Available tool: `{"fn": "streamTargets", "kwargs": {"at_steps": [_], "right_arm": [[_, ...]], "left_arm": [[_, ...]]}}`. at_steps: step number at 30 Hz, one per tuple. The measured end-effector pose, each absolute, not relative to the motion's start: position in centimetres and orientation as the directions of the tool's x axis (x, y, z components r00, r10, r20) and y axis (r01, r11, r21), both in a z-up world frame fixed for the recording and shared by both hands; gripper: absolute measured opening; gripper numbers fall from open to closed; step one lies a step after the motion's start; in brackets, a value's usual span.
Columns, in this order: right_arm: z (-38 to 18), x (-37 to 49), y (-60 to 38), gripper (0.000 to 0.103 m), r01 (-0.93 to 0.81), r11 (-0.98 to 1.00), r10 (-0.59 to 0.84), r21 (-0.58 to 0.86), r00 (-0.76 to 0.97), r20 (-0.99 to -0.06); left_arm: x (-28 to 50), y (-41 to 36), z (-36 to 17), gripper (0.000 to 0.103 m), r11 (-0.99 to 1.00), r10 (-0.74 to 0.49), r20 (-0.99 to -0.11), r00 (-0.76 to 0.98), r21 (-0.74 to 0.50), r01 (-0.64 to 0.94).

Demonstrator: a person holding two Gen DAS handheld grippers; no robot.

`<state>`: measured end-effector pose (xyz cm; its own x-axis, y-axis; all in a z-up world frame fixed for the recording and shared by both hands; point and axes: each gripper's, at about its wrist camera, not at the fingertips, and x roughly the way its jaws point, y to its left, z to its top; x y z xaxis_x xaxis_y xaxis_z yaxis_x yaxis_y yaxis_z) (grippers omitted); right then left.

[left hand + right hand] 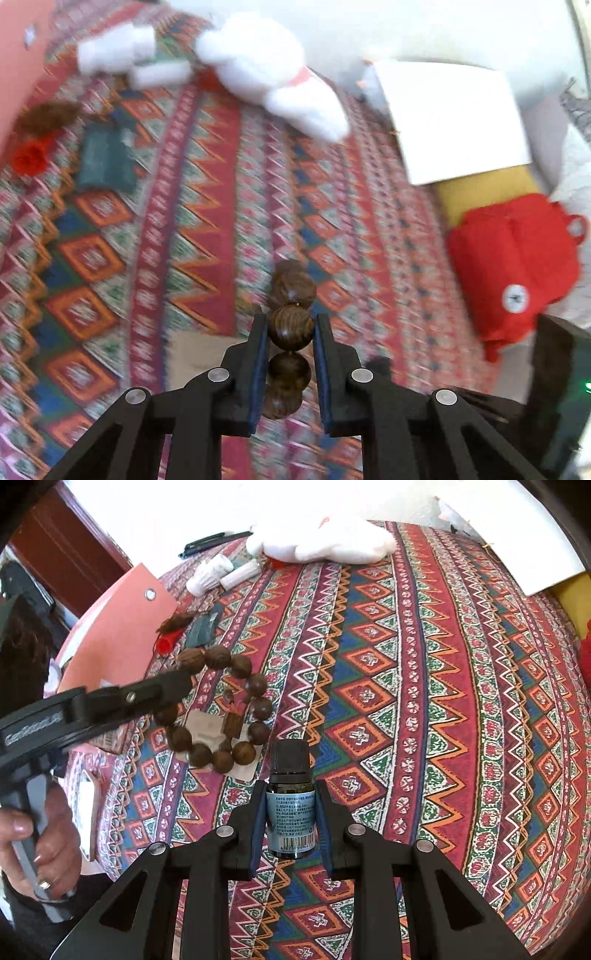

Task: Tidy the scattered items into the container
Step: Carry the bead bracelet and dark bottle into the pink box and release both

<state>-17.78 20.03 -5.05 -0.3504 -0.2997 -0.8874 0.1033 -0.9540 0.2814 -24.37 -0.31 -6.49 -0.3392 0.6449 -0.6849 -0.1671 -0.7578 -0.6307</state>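
My left gripper (290, 325) is shut on a brown wooden bead bracelet (290, 328) and holds it above the patterned cloth. In the right wrist view the bracelet (218, 709) hangs as a ring from the left gripper's fingers (162, 692). My right gripper (291, 794) is shut on a small dark glass bottle (291, 808) with a black cap and a blue label, held upright above the cloth. A salmon-pink container (114, 635) stands at the far left edge of the table.
White tubes (221, 574), a teal pouch (103, 160), a brown and red tassel (37, 147) and a white plush toy (273, 74) lie at the far side. A white box (454, 118), a yellow object and a red knitted bag (517, 266) sit right. A flat pale packet (207, 727) lies under the bracelet.
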Motion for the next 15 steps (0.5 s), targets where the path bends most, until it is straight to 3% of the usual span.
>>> {"fn": "streamTargets", "kwargs": {"at_steps": [8, 15], "right_arm": [[-4.8, -17.5, 21.2, 0.026, 0.073, -0.955, -0.293, 0.286, -0.363, -0.884], [-3.3, -17.4, 22.5, 0.026, 0.034, -0.955, -0.28, 0.293, -0.422, -0.863]], "left_arm": [[-24.1, 1.8, -6.7, 0.016, -0.62, 0.779, -0.577, -0.244, -0.768, -0.162], [-23.3, 2.0, -3.7, 0.016, -0.469, 0.874, -0.416, -0.252, -0.858, -0.21]]}}
